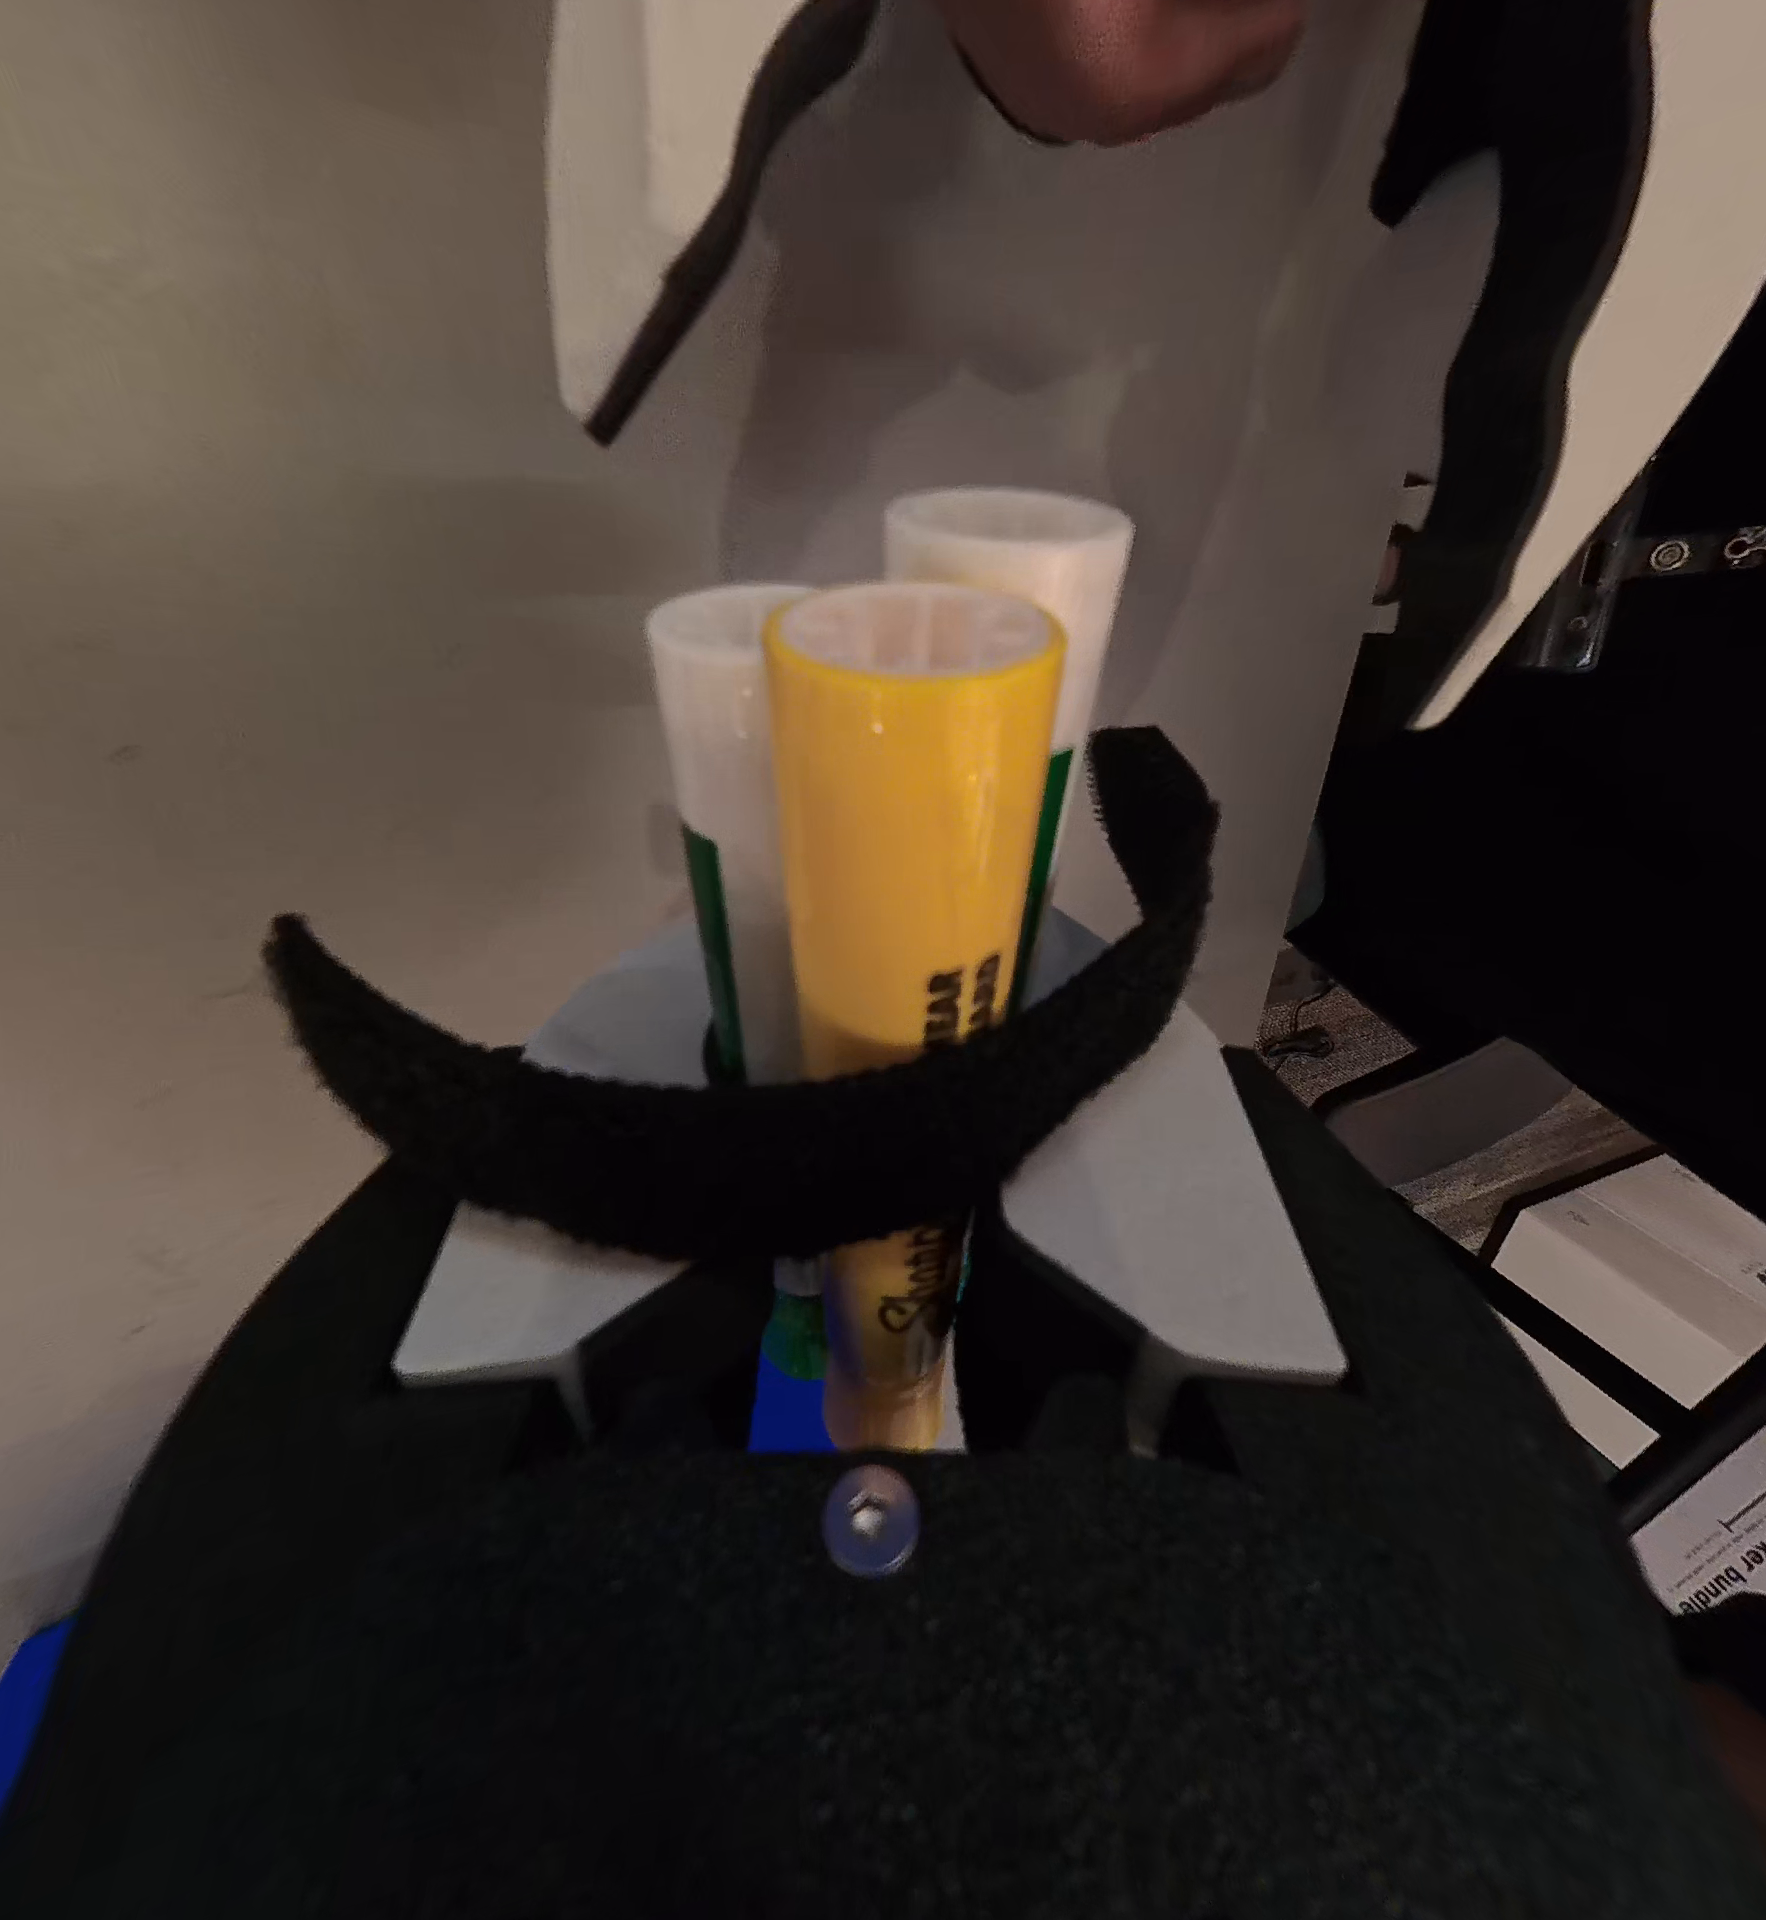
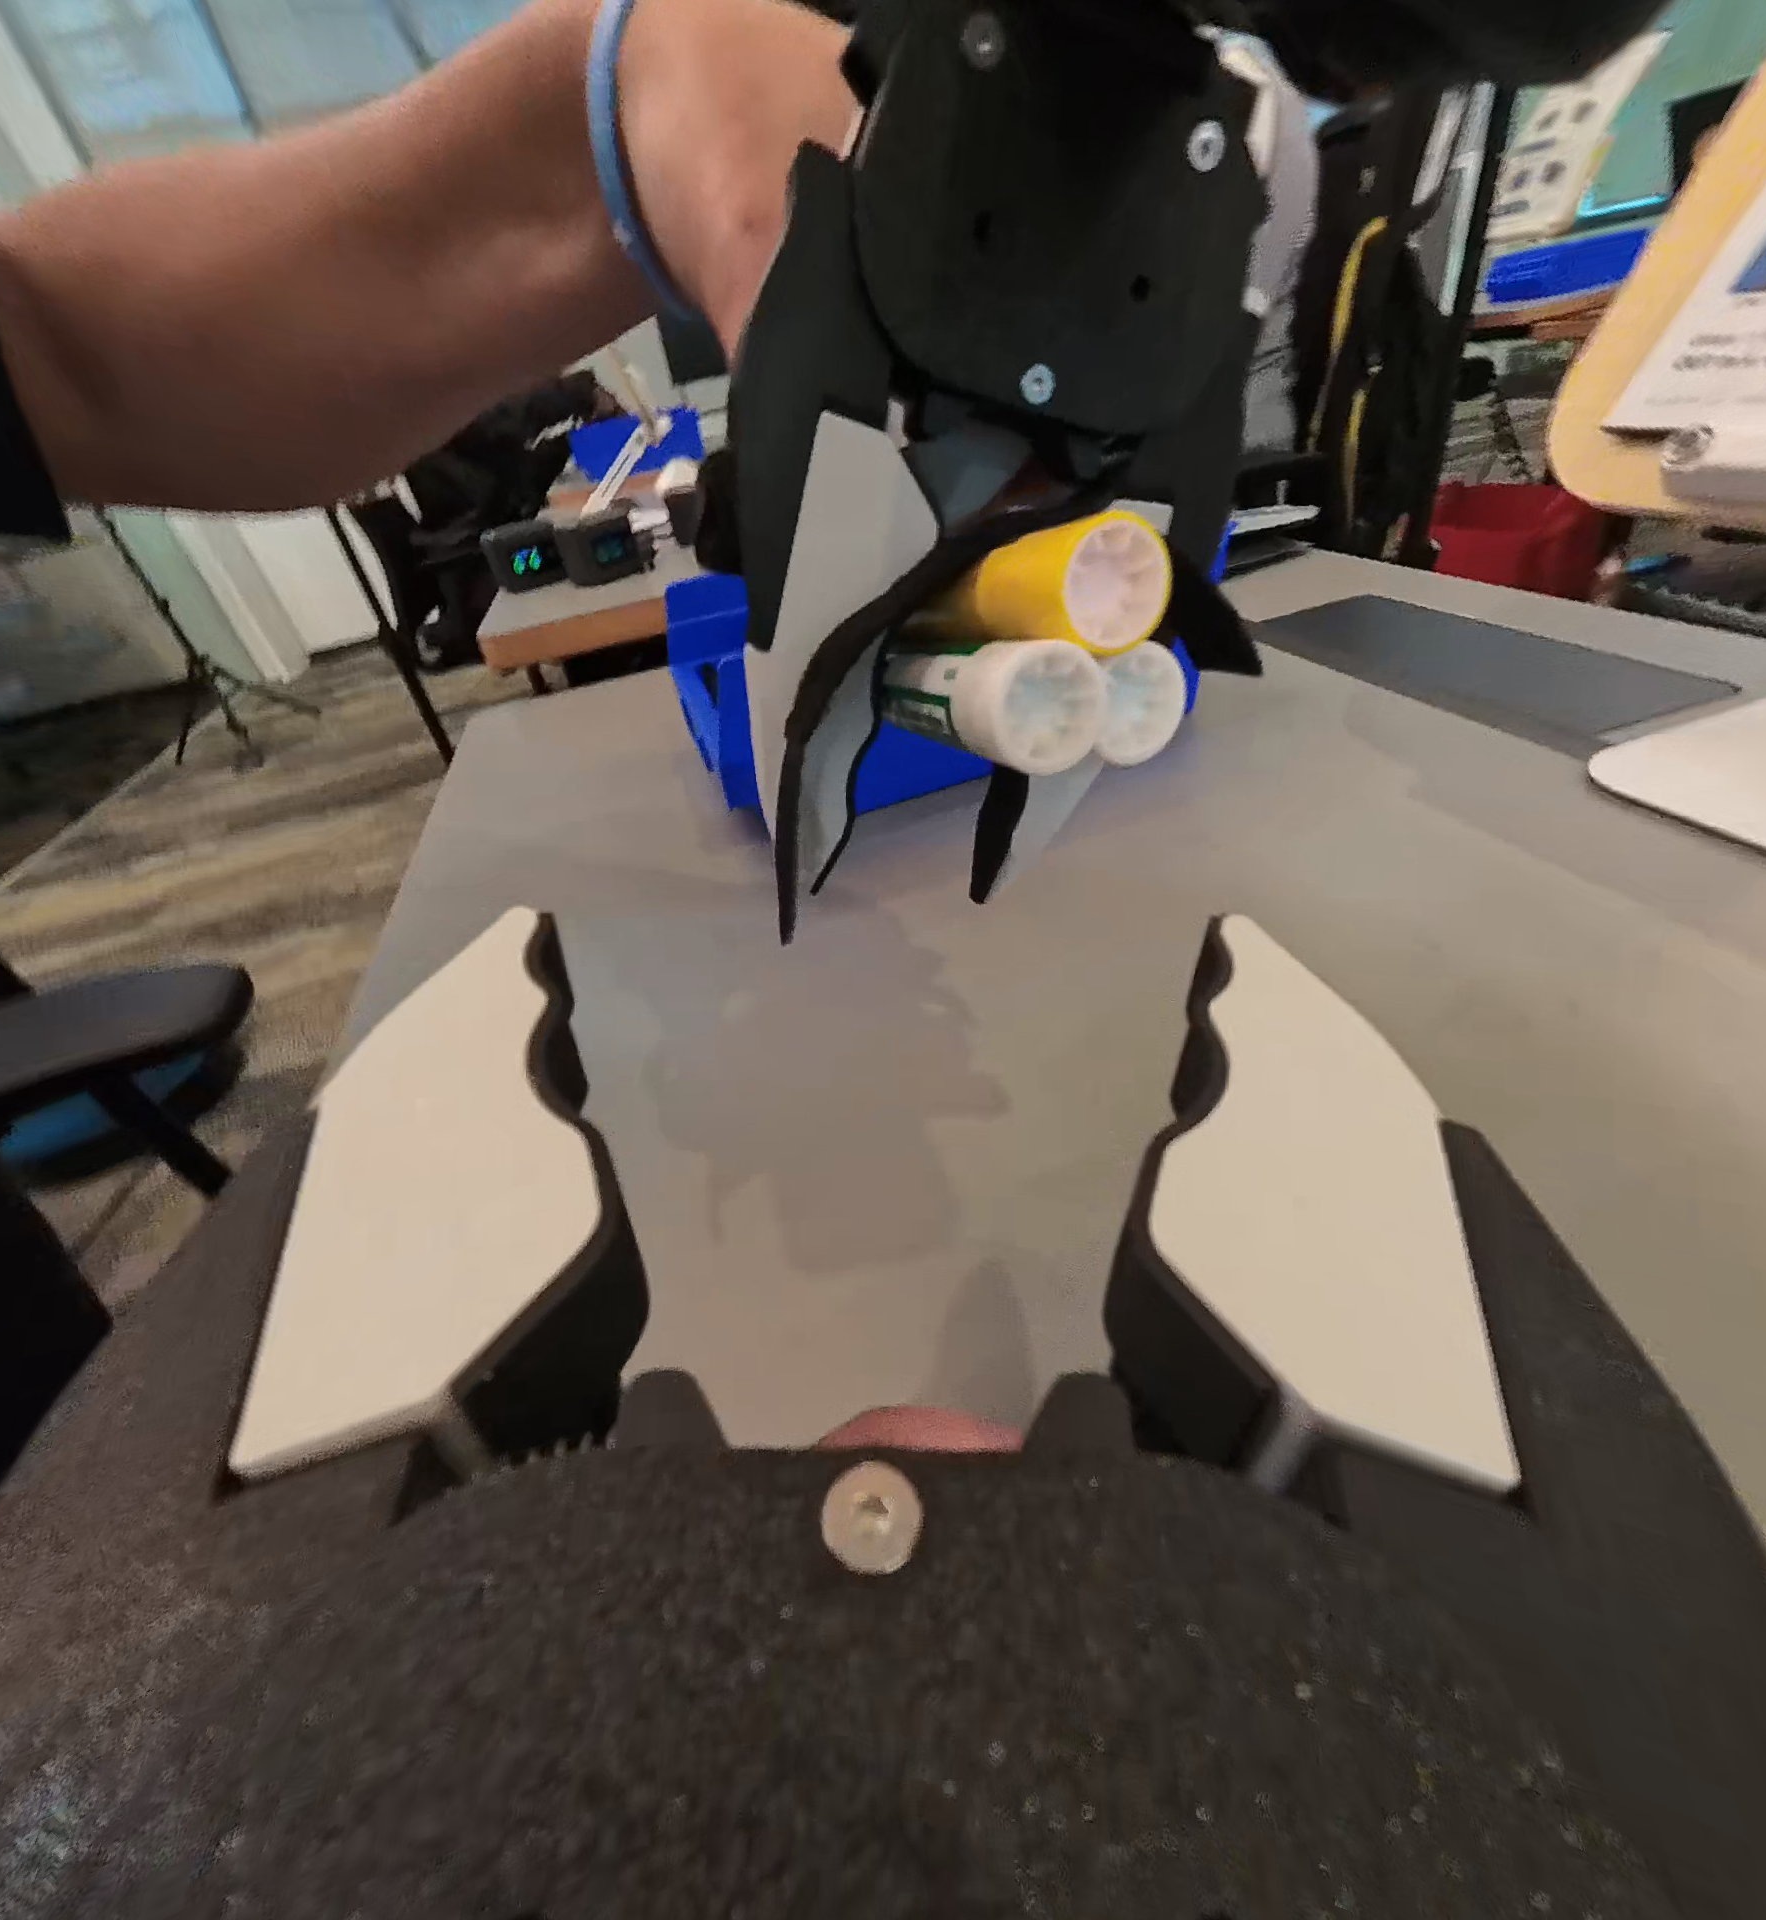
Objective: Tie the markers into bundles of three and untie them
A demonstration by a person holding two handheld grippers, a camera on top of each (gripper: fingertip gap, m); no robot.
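My left gripper is shut on a bundle of three markers: a yellow marker in front and two white markers with green labels behind it. A black hook-and-loop strap curves loosely across the bundle, both ends free. In the right wrist view the left gripper holds the yellow marker and both white markers above the table, with the strap hanging down. My right gripper is open and empty, a short way in front of the bundle.
A grey table lies below. A blue bin stands behind the bundle, a white stand base at the right, a dark mat beyond. A person's forearm reaches in from the left. A chair stands left of the table. Left tips to right tips: about 6 cm.
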